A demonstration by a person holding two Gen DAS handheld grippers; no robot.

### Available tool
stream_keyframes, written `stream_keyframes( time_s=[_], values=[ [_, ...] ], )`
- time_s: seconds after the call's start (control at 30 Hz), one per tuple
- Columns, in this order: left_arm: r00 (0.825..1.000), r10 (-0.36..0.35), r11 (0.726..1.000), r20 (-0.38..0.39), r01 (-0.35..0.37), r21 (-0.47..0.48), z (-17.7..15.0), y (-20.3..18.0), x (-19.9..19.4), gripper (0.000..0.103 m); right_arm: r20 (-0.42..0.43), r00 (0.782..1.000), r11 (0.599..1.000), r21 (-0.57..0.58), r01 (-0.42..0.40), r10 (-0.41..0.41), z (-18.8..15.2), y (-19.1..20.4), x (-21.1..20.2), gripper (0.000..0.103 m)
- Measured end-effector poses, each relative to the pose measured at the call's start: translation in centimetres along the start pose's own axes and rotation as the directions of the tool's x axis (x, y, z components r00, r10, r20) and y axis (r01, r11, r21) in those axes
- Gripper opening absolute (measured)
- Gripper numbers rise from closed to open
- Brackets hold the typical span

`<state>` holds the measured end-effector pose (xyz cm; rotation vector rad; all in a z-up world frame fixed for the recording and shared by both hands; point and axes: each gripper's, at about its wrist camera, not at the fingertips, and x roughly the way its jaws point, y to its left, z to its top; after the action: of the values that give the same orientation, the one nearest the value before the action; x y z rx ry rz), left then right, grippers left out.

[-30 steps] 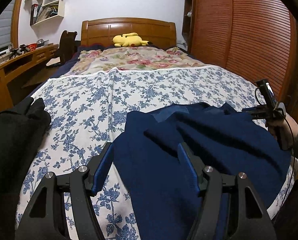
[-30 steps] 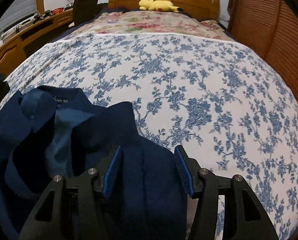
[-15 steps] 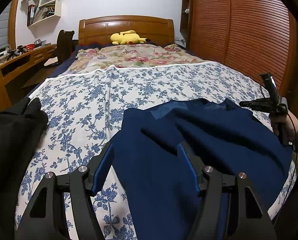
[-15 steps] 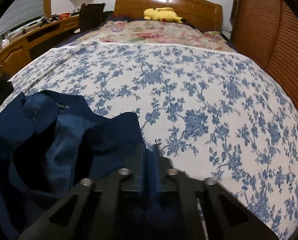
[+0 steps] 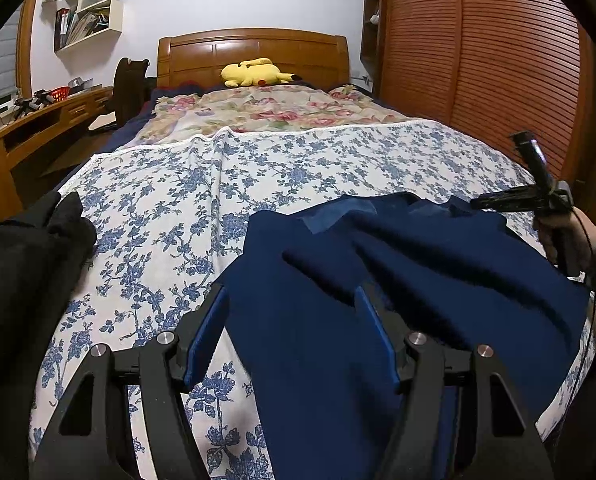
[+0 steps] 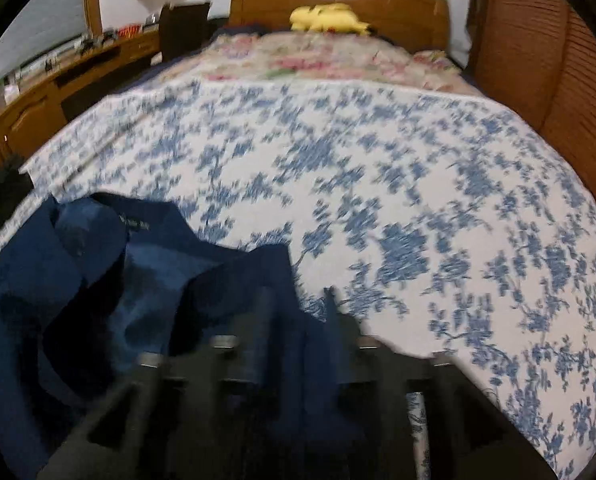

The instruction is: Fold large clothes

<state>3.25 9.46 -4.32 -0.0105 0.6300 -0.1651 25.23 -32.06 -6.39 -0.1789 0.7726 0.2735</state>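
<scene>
Going left to right in the left wrist view: there's a wooden desk (image 5: 38,128) along the left wall with clutter on it, two wall shelves (image 5: 86,8) above it stuffed with books and papers, and a dark chair (image 5: 128,86) tucked between desk and bed. Closer in on the left edge, one black garment (image 5: 22,276) sits bunched up on the bed (image 5: 170,200), well apart from the blue one.

The bed has a blue-flowered white sheet over the near part and a pink floral blanket (image 5: 266,108) further up. One yellow plush toy (image 5: 254,73) lies by the wooden headboard (image 5: 254,50). A slatted wooden wardrobe (image 5: 477,60) runs down the right side.

The thing to fold, one navy blue jacket (image 5: 377,264), lies rumpled on the near right part of the bed, collar end pointing up toward the headboard, lighter blue lining showing in the right wrist view.

The left gripper (image 5: 292,336) has its jaws spread fairly wide. The jacket's left edge runs up between them, but the pads aren't pressing on it, so nothing's grabbed.

The right gripper (image 6: 298,312) is over the jacket's right edge. That view is smeared with blur. Its jaws have just been opening after snapping together, and they now stand partway apart with a fold of navy cloth between them; can't tell if the pads touch it. In the left wrist view a hand (image 5: 561,236) holds it at the far right.
</scene>
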Motion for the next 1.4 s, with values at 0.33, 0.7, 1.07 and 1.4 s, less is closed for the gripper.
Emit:
stream_keyframes(
  time_s=[0.33,0.7,1.07,1.4],
  values=[
    [1.000,-0.003,1.000,-0.015,0.003,0.003,-0.4,-0.1,0.6,0.066,0.013,0.999,0.988,-0.150,0.031,-0.029,1.4,2.8,0.6,0.002],
    [1.000,-0.006,1.000,-0.020,0.005,-0.008,-0.4,0.2,0.6,0.066,-0.034,0.957,0.946,0.150,0.288,-0.287,-2.2,-8.1,-2.0,0.002],
    [1.000,0.009,1.000,-0.007,-0.009,-0.006,0.0,0.1,0.2,0.066,0.076,0.948,0.951,0.033,0.307,-0.308,-3.3,-1.4,-5.7,0.049],
    [0.999,0.037,0.999,-0.009,-0.037,0.009,-0.1,-0.4,0.3,0.066,0.110,0.994,1.000,-0.019,-0.019,0.021,-6.8,4.2,-9.1,0.049]
  ],
)
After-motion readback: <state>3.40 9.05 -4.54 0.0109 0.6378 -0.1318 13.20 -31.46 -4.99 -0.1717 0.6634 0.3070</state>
